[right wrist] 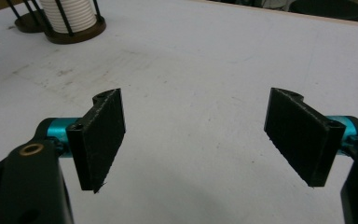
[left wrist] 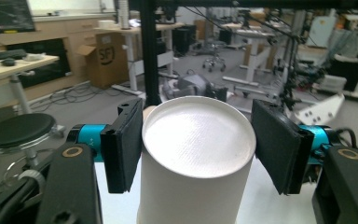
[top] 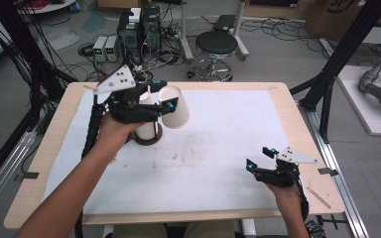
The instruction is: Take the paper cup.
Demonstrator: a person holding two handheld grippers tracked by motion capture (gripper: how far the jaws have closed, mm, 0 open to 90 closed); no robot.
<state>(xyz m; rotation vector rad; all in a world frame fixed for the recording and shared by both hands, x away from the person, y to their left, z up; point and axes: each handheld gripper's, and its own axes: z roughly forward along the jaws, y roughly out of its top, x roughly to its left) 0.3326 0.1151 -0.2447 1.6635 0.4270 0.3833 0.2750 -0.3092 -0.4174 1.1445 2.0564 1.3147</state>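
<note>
Left hand-held gripper [left wrist: 196, 149] straddling paper cup [left wrist: 196, 154], flat base facing camera

Cardboard box [left wrist: 103, 58] by the wooden bench in the left gripper view: round black logo, letters look like "SF", partly blurred. Nothing else legible anywhere.
</note>
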